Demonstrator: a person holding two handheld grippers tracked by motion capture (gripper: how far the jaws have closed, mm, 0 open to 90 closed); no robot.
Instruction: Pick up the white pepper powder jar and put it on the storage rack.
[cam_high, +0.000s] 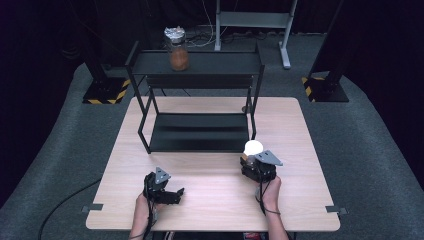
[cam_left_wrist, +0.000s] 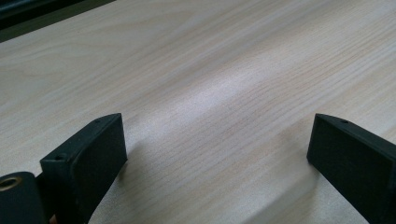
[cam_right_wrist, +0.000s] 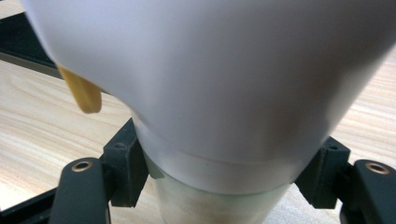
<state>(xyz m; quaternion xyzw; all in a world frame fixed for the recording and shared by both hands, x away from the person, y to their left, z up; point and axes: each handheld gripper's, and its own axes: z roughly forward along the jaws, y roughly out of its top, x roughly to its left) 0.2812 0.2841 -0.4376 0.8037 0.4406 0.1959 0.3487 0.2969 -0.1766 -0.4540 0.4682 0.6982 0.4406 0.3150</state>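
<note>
Where the right gripper (cam_high: 251, 161) sits near the table's right front, its jaws are clamped on the pale neck of a light bulb (cam_right_wrist: 210, 84), whose frosted white globe (cam_high: 253, 147) stands upright above them. Beside it, the left gripper (cam_left_wrist: 217, 154) rests with jaws spread wide over bare wood. Behind, the light wooden table (cam_high: 210, 220) carries a black metal shelf (cam_high: 200, 132) with a foil-topped jar (cam_high: 178, 50) on its upper tier; grey carpet lies around, and the room is dark.

We saw a black two-tier metal shelf (cam_high: 197, 131) standing at the far half of the pale wooden counter (cam_high: 210, 205). On its top tier stood a glass jar (cam_high: 178, 54) with orange-brown contents and a crinkled foil cap (cam_high: 174, 33). A grey metal frame (cam_high: 252, 20) stood on the floor beyond.
</note>
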